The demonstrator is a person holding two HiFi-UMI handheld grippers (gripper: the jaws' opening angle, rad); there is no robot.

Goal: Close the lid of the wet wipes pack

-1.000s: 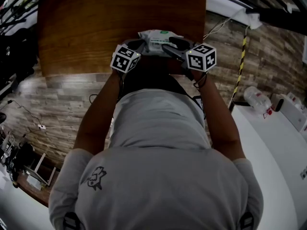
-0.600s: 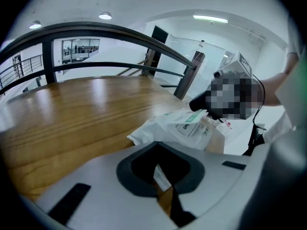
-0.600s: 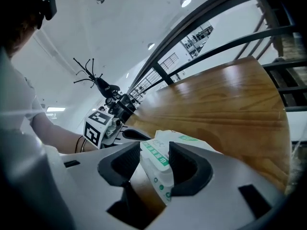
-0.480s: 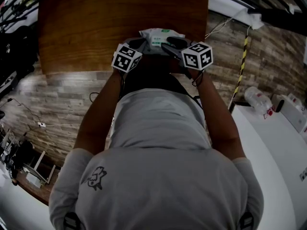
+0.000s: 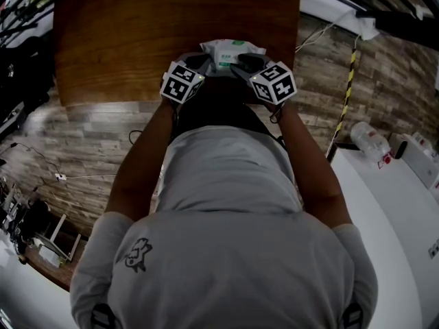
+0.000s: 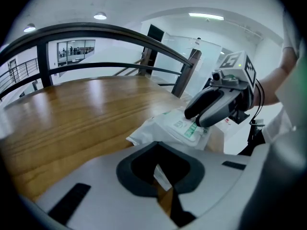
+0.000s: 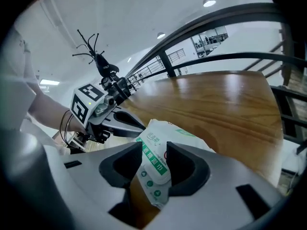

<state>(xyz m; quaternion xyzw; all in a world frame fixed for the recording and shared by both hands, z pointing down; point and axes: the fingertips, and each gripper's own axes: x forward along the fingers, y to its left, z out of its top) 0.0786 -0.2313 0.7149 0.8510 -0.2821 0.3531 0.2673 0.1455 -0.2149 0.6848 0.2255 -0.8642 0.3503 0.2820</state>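
Now right gripper [image 7: 153, 150] sits lower, closing astride pack [image 7: 165, 131].

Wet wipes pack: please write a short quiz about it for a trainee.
1. True or false: the white soft plastic wet wipes pack lies on the brown wooden table.
2. What stands between the jaws of the right claw? A) the pack's white lid B) a bottle C) nothing
3. Which claw is shut on the pack's edge?
Key: 1 true; 2 A, those jaws have just been closing; 3 the left claw.
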